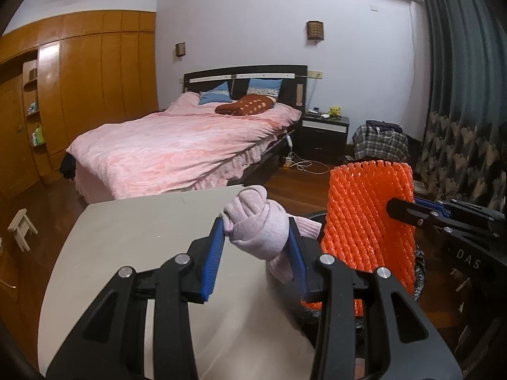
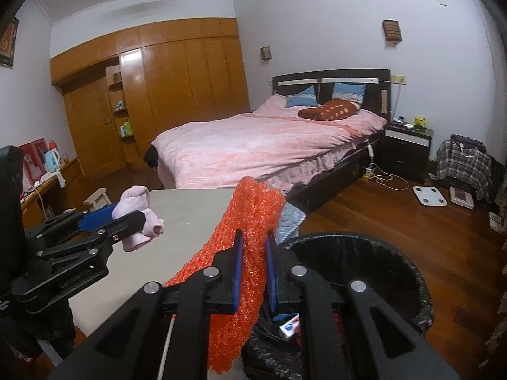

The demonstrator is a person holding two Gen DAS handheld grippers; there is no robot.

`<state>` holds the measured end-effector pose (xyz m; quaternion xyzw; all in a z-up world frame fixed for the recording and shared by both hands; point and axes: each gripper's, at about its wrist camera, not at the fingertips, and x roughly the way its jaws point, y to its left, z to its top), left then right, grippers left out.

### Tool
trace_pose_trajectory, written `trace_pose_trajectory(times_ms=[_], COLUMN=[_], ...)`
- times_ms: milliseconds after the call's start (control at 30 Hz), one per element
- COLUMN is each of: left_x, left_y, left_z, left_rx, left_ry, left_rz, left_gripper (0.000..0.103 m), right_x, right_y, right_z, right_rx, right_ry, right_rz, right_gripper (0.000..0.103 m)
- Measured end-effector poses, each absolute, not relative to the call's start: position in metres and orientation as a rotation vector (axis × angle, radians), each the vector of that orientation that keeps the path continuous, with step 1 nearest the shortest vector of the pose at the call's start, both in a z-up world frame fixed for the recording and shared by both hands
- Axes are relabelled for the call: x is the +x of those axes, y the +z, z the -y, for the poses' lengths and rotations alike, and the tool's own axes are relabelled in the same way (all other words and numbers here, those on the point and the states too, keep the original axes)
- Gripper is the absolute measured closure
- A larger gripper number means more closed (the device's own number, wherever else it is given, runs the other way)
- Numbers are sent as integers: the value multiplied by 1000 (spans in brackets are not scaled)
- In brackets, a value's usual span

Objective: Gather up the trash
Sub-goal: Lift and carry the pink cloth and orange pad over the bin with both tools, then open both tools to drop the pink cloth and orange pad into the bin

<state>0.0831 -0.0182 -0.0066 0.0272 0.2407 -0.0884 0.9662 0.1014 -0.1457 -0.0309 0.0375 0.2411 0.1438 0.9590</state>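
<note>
Tools (image 1: 256, 240) (image 2: 255, 266) clamp knotted sock (image 1: 256, 228) and orange netting (image 2: 250, 253) beside table edge (image 2: 190, 196), above bin (image 2: 396, 272).

- The sock ball (image 1: 258, 226) is sitting between the left gripper's (image 1: 257, 255) fingers, over the table (image 1: 133, 240).
- The net sleeve (image 2: 250, 253) is hanging in the right gripper (image 2: 254, 272), beside the bin (image 2: 374, 272) (right of the table).
- The bed (image 2: 259, 148) is standing behind.

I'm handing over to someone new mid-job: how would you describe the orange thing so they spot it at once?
Start at the pale table in front of the pink bed. At its right edge, over the black-lined trash bin, the right claw is shut on an orange foam net sleeve. Its bright colour and open mesh separate it from the knotted pink sock in the left claw.
</note>
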Motion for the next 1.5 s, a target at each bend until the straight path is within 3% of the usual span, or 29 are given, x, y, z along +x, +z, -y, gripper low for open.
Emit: trace_pose_trajectory(times_ms=[767, 1500], left_x=[125, 198], left_y=[-30, -101], left_z=[90, 141], left_rx=[103, 153], left_ry=[-313, -394], left_rz=[-517, -621], left_gripper=[65, 65], right_x=[126, 177], right_y=[-54, -119], right_z=[223, 271], right_rx=[121, 156], right_ry=[142, 35], right_rz=[-533, -665], right_gripper=[90, 90])
